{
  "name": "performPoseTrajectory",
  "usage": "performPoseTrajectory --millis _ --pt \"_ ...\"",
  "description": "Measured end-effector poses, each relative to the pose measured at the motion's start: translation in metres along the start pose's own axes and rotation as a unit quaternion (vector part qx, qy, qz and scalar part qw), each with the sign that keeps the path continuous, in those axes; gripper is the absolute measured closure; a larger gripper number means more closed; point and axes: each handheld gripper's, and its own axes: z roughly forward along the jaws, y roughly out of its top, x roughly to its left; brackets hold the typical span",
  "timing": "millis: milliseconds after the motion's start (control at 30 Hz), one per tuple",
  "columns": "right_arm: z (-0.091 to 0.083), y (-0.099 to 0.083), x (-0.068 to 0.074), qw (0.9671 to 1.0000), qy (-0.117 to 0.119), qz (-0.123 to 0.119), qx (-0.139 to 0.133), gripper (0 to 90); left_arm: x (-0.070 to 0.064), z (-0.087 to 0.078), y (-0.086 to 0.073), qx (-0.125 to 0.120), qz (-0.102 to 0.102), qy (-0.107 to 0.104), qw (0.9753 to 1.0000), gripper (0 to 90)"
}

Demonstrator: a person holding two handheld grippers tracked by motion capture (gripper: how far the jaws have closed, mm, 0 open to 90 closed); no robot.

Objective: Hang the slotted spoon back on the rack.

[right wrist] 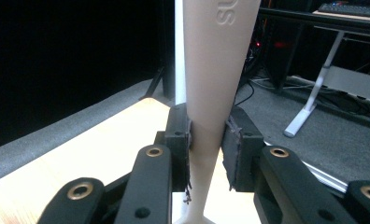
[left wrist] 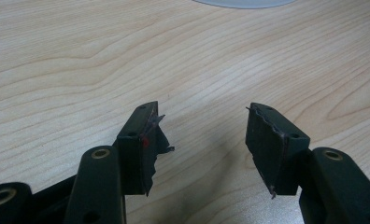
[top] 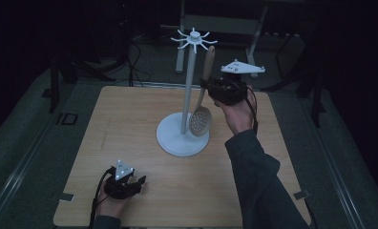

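Note:
A white utensil stand [top: 186, 95] with hooks at its top rises from a round base [top: 175, 141] in the middle of the wooden table [top: 130, 124]. My right gripper [top: 208, 87] is shut on the handle of a beige slotted spoon [top: 202, 112], held upright beside the pole, bowl down just above the base. In the right gripper view the handle [right wrist: 211, 93] is pinched between both jaws [right wrist: 209, 144]. My left gripper [top: 134, 181] rests low near the table's front left, open, with bare wood between its pads [left wrist: 199, 135].
The stand's base edge [left wrist: 244, 3] shows far ahead of the left gripper. Beyond the table's far edge are desk legs [top: 254, 33] and cables [top: 134, 62] on a grey floor. A person's sleeve [top: 258, 181] crosses the table's right front.

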Motion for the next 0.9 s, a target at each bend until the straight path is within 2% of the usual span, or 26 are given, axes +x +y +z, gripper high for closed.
performPoseTrajectory --millis 333,800,900 --pt "0.007 0.003 0.002 1.0 0.0 -0.003 0.008 73.4 0.001 -0.001 0.0 -0.001 -0.001 0.0 1.0 45.0" --pt "0.015 0.003 0.004 0.9999 0.001 0.007 0.015 73.1 0.001 -0.001 0.0 -0.002 -0.002 0.0 1.0 44.9" --pt "0.015 0.002 0.003 0.9999 0.005 0.01 0.013 70.2 0.001 -0.002 0.0 -0.003 -0.002 0.0 1.0 45.0"
